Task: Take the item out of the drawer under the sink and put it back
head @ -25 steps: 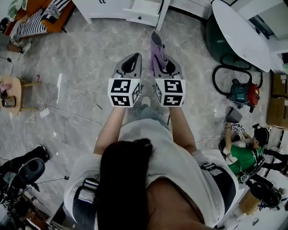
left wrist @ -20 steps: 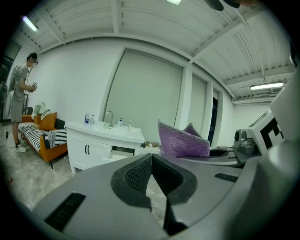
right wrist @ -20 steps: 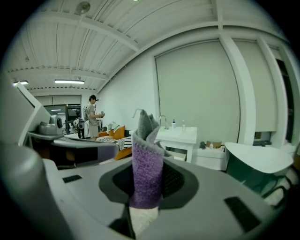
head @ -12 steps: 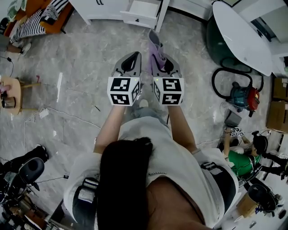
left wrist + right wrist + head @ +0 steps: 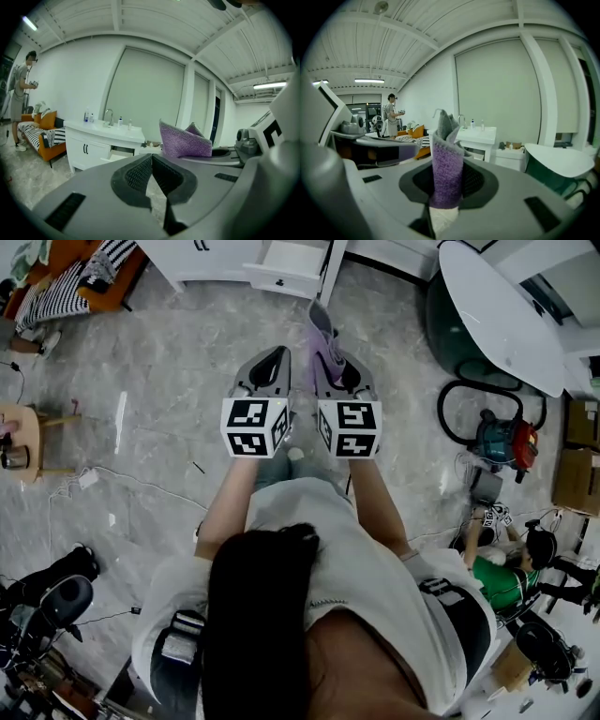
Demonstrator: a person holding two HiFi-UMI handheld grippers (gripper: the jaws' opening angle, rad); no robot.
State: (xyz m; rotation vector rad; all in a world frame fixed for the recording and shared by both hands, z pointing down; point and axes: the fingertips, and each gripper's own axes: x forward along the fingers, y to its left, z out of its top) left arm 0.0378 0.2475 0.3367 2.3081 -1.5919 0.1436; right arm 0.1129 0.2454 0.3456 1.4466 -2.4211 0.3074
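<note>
Right gripper [image 5: 446, 182] clamps the purple cloth [image 5: 446, 157] upright; left gripper [image 5: 151, 161], just beside, is closed on nothing. Far ahead, the open drawer [image 5: 281, 263] has drifted slightly up the head view. Only gripper views show the sink [image 5: 480, 134].

The cloth [image 5: 323, 334] is purple, the left gripper [image 5: 151, 161] and right gripper [image 5: 446, 174] grey with black-and-white patterned cubes, the floor [image 5: 169, 352] grey-veined, the sink cabinet [image 5: 93, 152] white.

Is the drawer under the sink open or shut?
Open: the drawer juts out from the white sink cabinet toward the room.
</note>
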